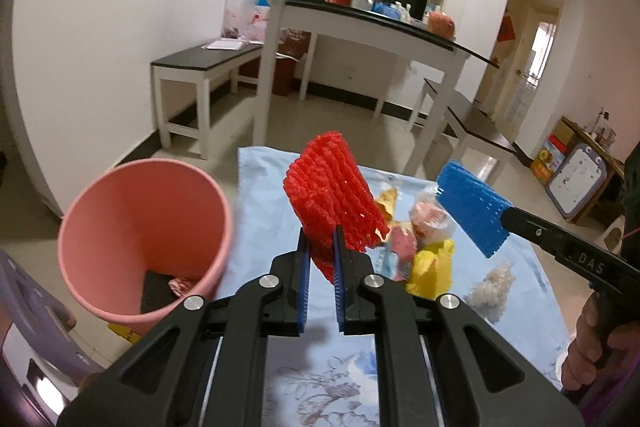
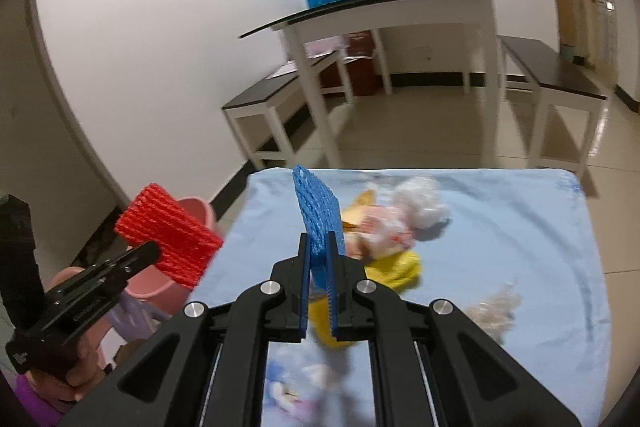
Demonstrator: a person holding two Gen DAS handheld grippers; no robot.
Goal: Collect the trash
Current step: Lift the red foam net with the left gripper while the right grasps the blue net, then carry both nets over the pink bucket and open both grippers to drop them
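Cloth (image 1: 272,211) in pale blue with a flower print covers the low table and carries everything else. Beside its left edge stands a pink bin (image 1: 100,227), its mouth tilted toward the camera in the left wrist view, with a few scraps lying at the bottom. Near the middle of the cloth sits a heap of trash: a yellow bag (image 1: 434,267), crumpled wrappers (image 1: 432,219) and, a little apart to the right, a pale fluffy wad (image 1: 492,287). Raised off the cloth, the left gripper (image 1: 320,247) is clamped on a red foam net (image 1: 332,195), which stands up between its pads close to the bin's rim. To its right the right gripper (image 2: 319,251) is clamped on a blue foam net (image 2: 318,211), held upright above the heap.
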